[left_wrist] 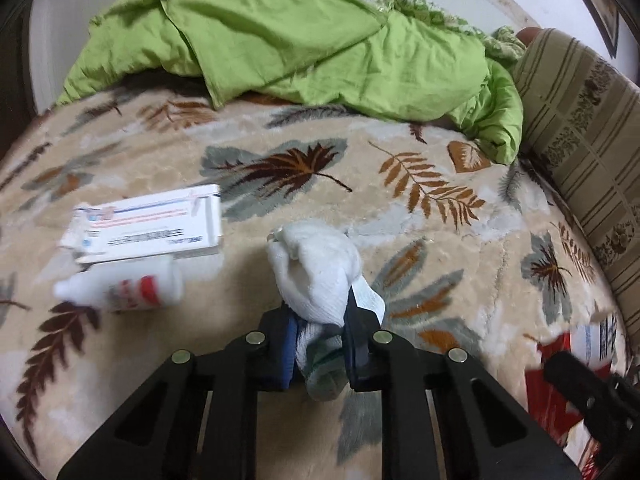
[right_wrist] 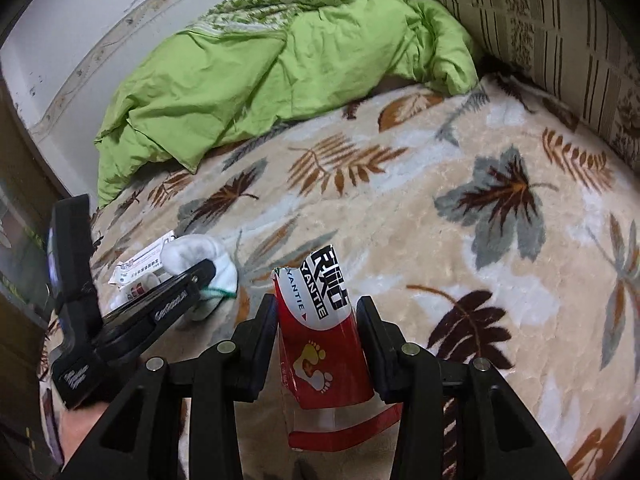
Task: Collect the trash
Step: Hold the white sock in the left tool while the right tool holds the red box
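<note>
Both jaws loaded over the bed, more trash beyond.

Our left gripper (left_wrist: 318, 354) is clamped on a white sock (left_wrist: 316, 276) by its trailing end, so we could lose it; our right gripper (right_wrist: 316, 344) pinches a torn red packet (right_wrist: 320, 332) that may slip. Farther off, a white bottle (left_wrist: 120, 286) could roll beside the white box (left_wrist: 148, 224) on the leaf-print blanket (left_wrist: 400, 208).

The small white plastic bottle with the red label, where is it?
In the left wrist view the small white plastic bottle lies at left on the leaf-patterned blanket, just below the white cardboard box.
</note>
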### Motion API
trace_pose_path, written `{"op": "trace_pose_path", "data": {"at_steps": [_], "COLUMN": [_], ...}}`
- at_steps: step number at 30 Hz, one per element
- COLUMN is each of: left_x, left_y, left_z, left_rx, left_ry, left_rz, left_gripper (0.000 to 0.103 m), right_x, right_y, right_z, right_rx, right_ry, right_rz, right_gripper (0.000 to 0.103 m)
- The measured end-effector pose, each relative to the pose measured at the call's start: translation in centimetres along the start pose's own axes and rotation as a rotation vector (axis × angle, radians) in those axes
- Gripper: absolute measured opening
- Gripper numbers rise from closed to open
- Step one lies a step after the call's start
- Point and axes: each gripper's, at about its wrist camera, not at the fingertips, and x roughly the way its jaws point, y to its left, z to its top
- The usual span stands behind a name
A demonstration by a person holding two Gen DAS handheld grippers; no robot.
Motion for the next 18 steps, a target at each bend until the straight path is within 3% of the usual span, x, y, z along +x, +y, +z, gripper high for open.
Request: {"op": "trace_pose_path", "data": {"at_steps": [6,13,18], "left_x": [-4.9,-11.7,-16.4], "left_y": [-0.1,1.3,2.0], "left_z": [-1.7,-4.0,-7.5], "left_rx": [0.036,0.030,0.035], "left_ry": [-0.052,-0.112,-0.135], "left_rz": [0.044,0.109,0.161], "left_gripper": [0.018,0.018,0.018], "right_x": [-1.8,-4.3,-6.3], "right_y": [1.3,2.2,2.8], "right_z": [-0.6,-2.6,-4.5], "right_rx": [-0.069,-0.110,-0.148], "right_ry": [-0.052,-0.070,-0.078], "right_rz": [0.001,0.069,0.124], "right_gripper": [0.043,0.043,0.043]}}
